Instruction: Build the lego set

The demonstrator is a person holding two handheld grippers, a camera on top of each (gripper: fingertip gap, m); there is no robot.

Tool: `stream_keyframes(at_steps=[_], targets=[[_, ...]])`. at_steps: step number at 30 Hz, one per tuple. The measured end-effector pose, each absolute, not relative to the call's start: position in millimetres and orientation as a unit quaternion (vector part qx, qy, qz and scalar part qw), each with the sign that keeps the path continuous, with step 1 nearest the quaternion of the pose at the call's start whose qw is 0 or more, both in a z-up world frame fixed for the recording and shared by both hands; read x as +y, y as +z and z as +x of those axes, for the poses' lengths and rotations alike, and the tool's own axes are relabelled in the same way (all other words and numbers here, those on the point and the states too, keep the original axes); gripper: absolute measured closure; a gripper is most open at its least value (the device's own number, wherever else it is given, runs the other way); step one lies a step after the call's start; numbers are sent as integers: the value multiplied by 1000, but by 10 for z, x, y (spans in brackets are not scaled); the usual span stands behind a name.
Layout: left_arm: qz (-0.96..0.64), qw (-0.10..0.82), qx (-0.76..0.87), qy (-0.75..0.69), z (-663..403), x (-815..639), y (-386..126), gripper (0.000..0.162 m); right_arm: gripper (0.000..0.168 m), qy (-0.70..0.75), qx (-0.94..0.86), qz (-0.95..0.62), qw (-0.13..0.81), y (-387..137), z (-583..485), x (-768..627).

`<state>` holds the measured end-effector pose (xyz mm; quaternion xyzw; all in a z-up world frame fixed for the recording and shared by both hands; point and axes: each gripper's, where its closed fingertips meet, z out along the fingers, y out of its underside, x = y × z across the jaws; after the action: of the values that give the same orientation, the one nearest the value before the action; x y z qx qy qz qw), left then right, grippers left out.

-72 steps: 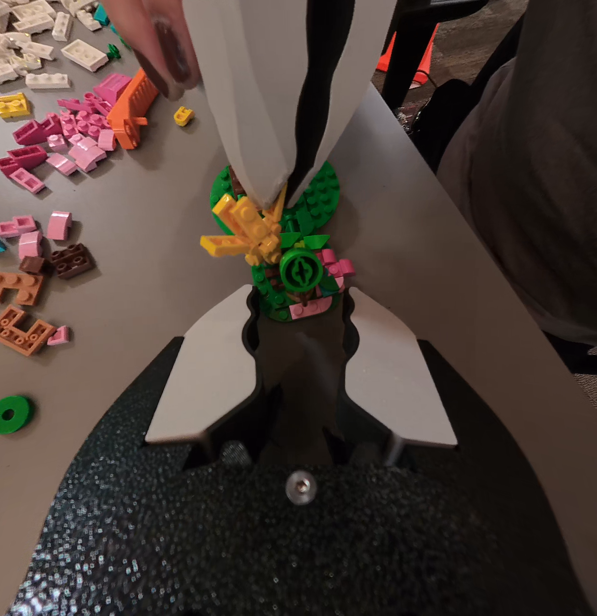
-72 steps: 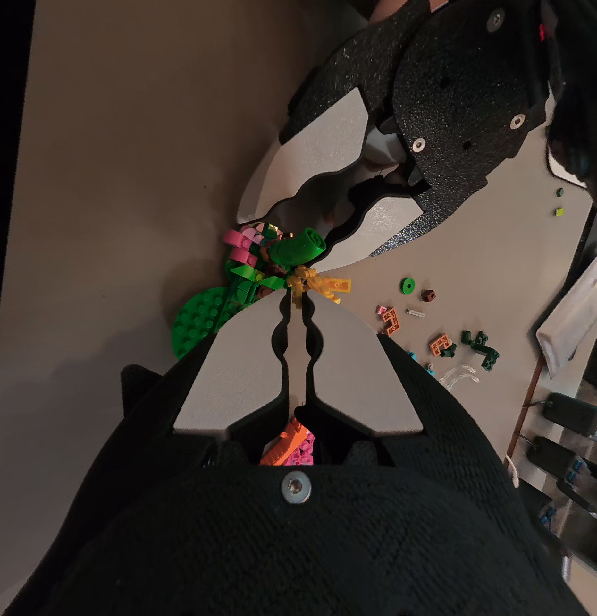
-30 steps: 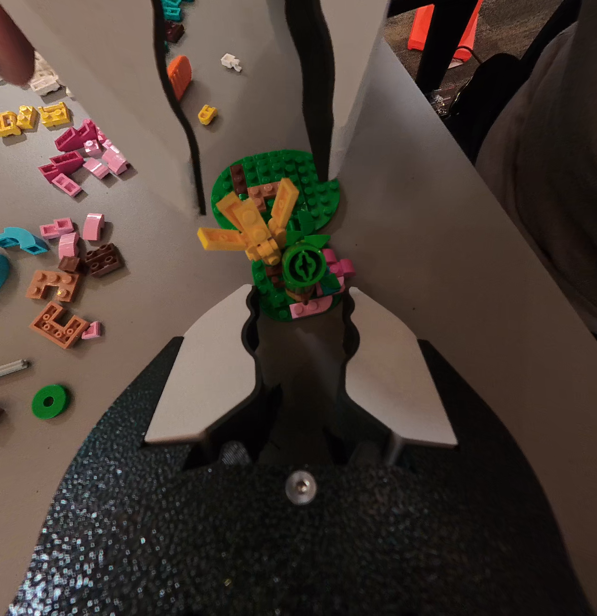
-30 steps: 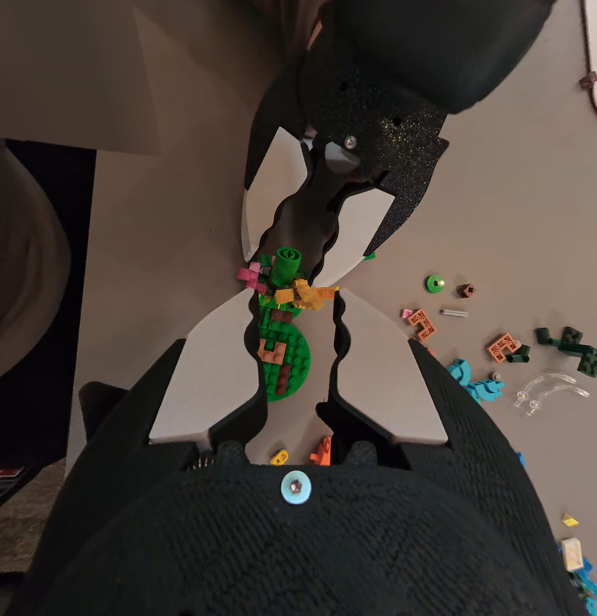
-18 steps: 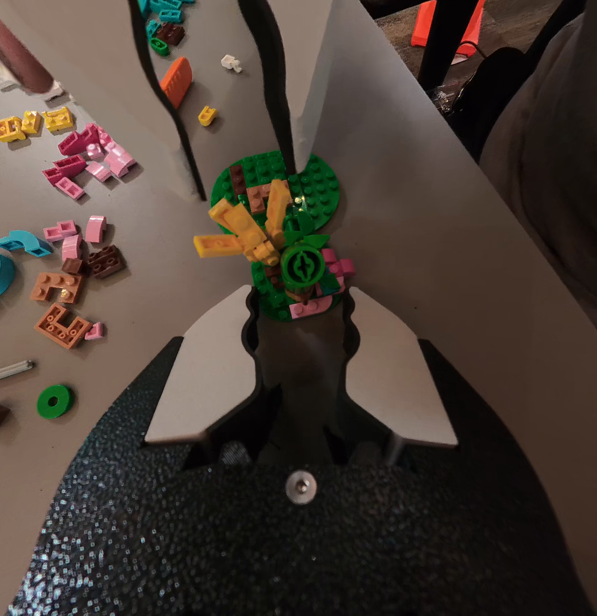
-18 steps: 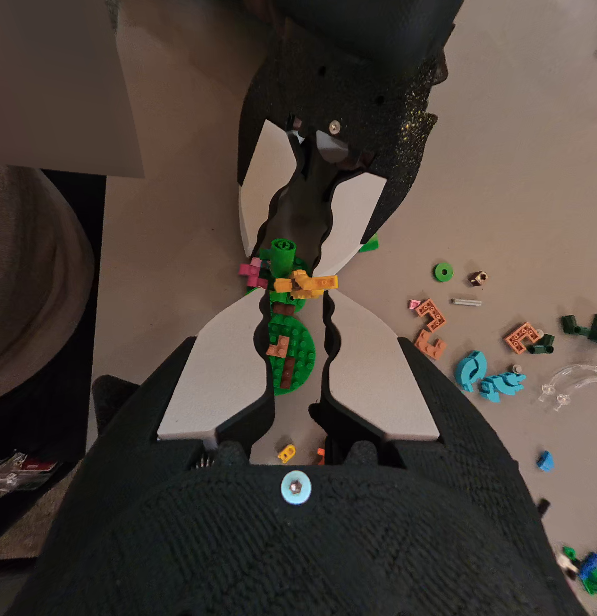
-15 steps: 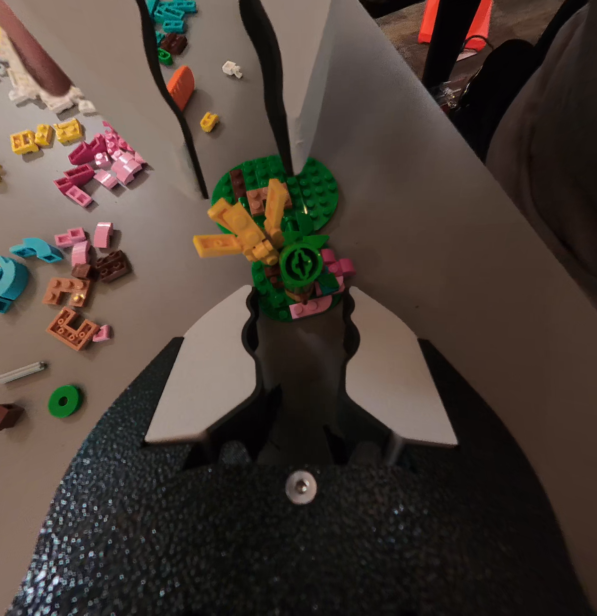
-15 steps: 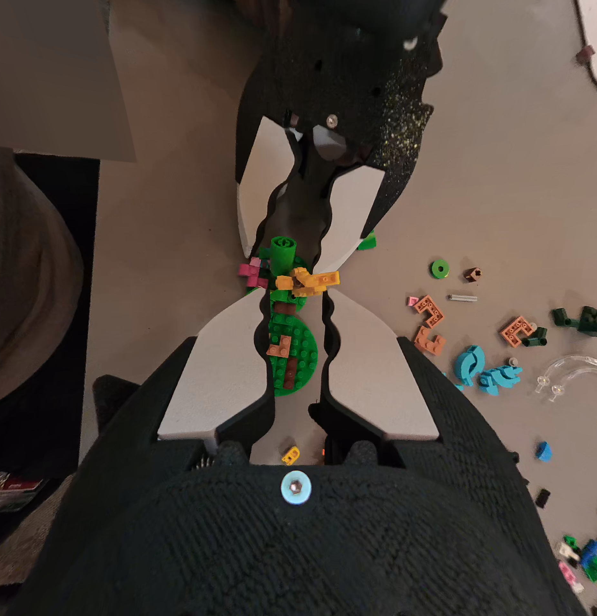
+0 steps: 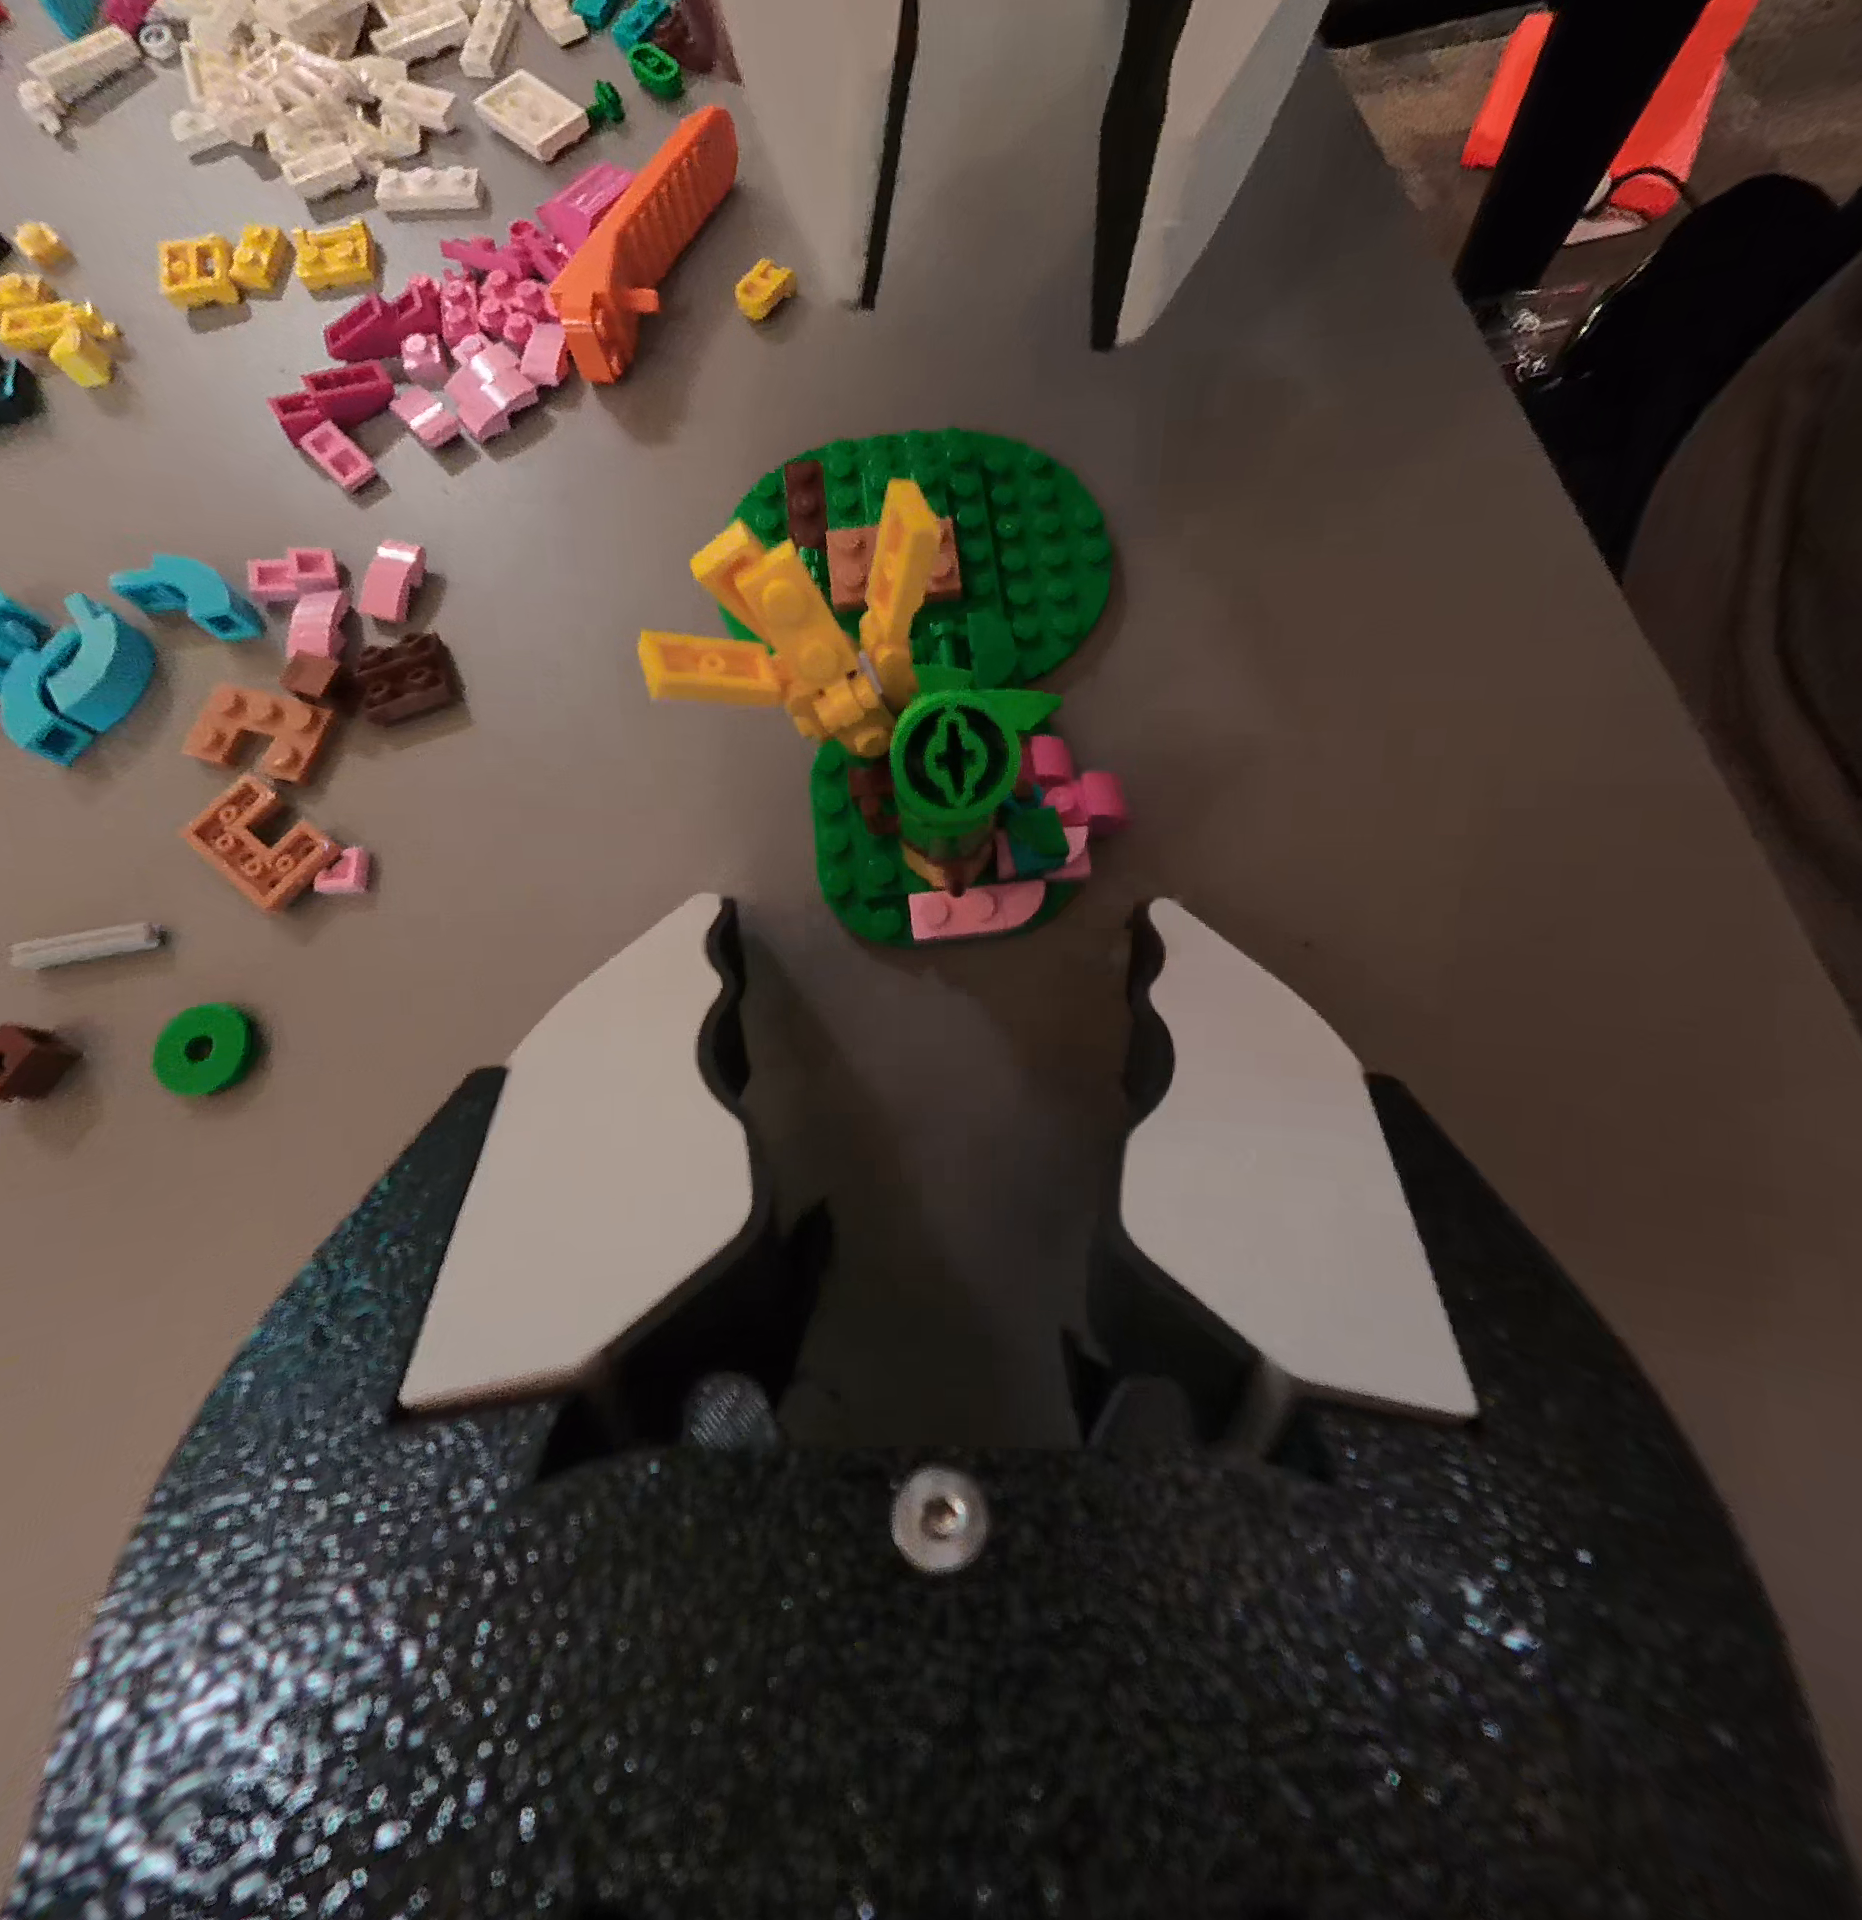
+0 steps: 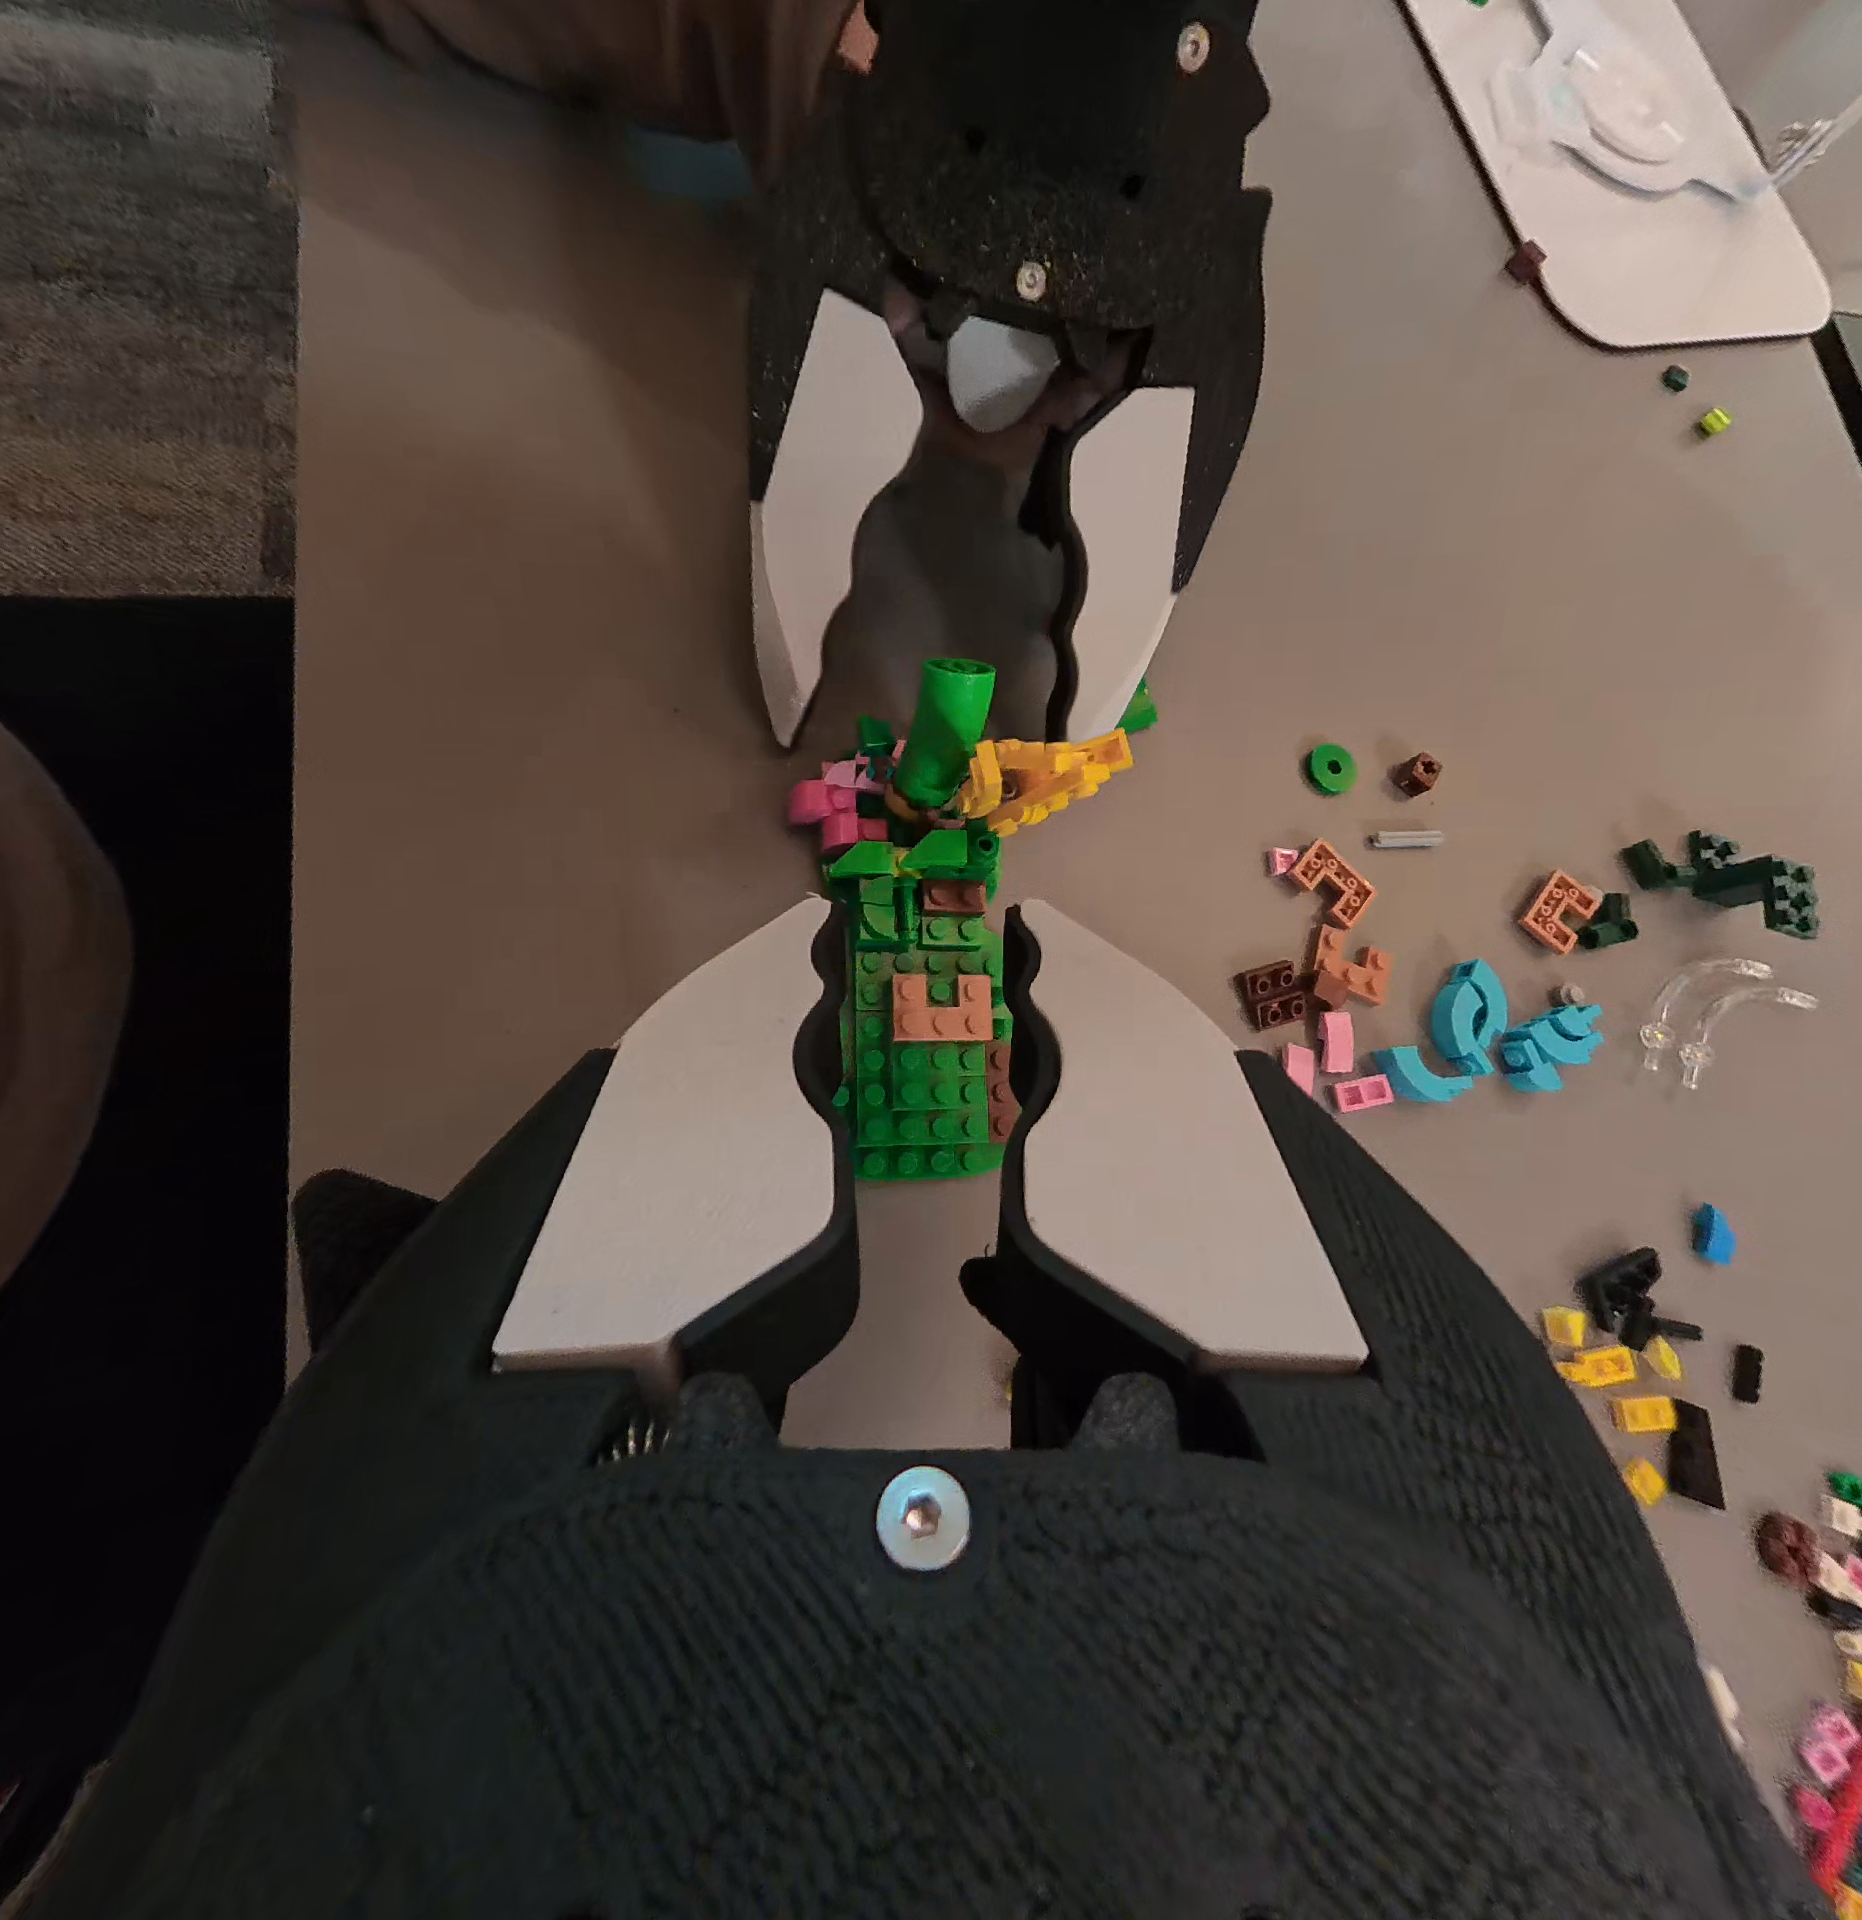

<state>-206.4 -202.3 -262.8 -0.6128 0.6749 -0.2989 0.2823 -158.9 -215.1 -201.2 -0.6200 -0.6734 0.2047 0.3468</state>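
Off to the left of my left hand-held gripper [image 9: 932, 914] lie the loose pieces on the tabletop [image 9: 553, 831]: a green ring [image 9: 205, 1047], a small brown cube [image 9: 18, 1060], tan L-shaped plates [image 9: 252, 844], blue curved bits [image 9: 70, 675], then pink bricks [image 9: 439, 343] and an orange ridged tool [image 9: 646, 239] farther ahead.

Straight ahead of that hand-held gripper stands the model [image 9: 927, 696]: a green base with a yellow fan of plates, a green post and some pink at its near edge. Half a second ago my left fingers were closed in beside its near end; now they are spread wide and pulled back, clear of it, holding nothing. The model rests on the tabletop just beyond the tips.

My right hand-held gripper [image 10: 922, 914] has done the reverse. Its fingers were open around the far lobe of the green base [image 10: 922, 1060] a second ago and have since narrowed and slid along it, so the base now lies between them, with the pads close against or touching its edges. I cannot tell for sure that they are pinching it.

I read this as a handover: the right side takes over steadying the model, which frees my left to fetch the next piece from the spread at its left.
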Motion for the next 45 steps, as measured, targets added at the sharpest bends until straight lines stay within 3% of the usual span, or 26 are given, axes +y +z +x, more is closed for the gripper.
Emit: stream_keyframes(at_steps=[5,10,15,20,30,34,45], targets=[[-640,287,635,-324,-2121,-2089,-2559,83,134,234,-664,-625,336,-2068,-1605,-2145],[-663,300,580,-366,-2070,-2154,-2436,91,121,277,-652,-623,332,-2100,-1742,-2038],[-667,348,544,-372,-2031,-2118,-2313,111,125,315,-637,-625,324,-2151,-1841,-1924],[-685,349,534,-353,-2037,-2071,-2355,119,130,353,-624,-619,322,-2155,-1895,-1927],[-691,343,550,-321,-1997,-2062,-2438,124,135,362,-621,-623,308,-2225,-1957,-1899],[-687,350,549,-323,-1980,-2064,-2414,132,148,366,-619,-618,319,-2200,-1972,-1891],[-685,346,553,-326,-1960,-2075,-2418,139,149,301,-633,-610,370,-2204,-1967,-1907]])
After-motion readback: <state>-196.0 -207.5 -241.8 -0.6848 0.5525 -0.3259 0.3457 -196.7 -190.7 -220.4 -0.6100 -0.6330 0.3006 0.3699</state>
